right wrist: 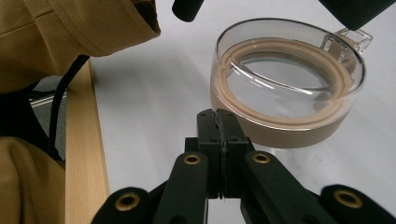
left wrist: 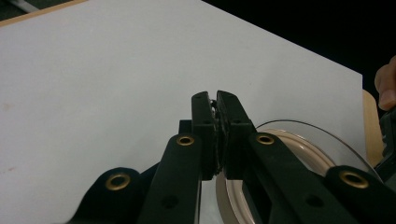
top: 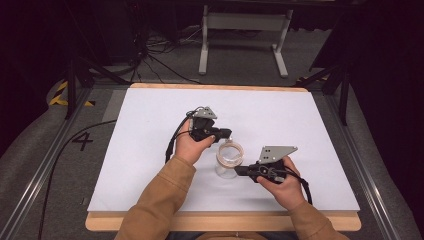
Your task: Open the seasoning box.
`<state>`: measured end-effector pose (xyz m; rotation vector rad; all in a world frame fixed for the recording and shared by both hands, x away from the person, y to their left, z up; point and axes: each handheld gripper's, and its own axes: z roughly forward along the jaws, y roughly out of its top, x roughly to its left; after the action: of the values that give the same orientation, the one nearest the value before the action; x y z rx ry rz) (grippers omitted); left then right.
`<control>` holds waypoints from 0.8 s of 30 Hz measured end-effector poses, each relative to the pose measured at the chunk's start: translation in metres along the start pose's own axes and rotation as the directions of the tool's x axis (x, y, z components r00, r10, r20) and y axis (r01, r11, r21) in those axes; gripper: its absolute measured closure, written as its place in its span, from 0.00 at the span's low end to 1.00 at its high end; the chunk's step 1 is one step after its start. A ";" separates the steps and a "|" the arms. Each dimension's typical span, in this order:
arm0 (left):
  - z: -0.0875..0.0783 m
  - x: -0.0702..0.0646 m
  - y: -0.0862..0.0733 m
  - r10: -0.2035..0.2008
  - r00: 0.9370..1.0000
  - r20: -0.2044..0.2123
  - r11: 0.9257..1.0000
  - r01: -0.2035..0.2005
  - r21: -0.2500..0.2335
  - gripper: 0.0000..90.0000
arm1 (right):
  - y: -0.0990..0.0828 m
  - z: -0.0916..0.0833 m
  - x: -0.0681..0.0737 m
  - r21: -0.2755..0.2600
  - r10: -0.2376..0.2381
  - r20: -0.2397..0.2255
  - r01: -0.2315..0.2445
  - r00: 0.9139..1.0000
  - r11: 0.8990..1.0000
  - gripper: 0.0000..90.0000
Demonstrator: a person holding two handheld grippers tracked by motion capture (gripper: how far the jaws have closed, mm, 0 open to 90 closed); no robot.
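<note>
A small clear glass jar stands near the middle of the white table top, and on it sits a clear lid with a beige seal ring. My left gripper reaches in from the far side. Its jaws are shut on the lid's clear tab, and in the left gripper view they are pressed together over the lid's rim. My right gripper is shut at the jar's near right side, and nothing shows between its jaws.
The white table top has a wooden border along its near edge. A tan sleeve and a black cable lie to the left in the right gripper view. Beyond the table are a grey stand and floor cables.
</note>
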<state>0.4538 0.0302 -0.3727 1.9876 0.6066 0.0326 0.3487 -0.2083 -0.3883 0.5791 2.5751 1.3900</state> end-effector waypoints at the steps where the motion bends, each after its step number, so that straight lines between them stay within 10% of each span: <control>1: 0.000 0.000 0.000 0.000 1.000 0.000 1.000 0.000 0.000 0.97 | 0.000 0.000 0.000 0.001 0.001 0.000 -0.001 1.000 1.000 1.00; 24: 0.001 0.003 0.000 -0.022 1.000 0.014 1.000 0.023 -0.002 0.97 | 0.000 -0.001 0.000 -0.010 0.005 0.009 -0.005 1.000 1.000 1.00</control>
<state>0.4567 0.0313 -0.3742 1.9773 0.6197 0.0057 0.3481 -0.2086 -0.3881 0.5899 2.5593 1.3981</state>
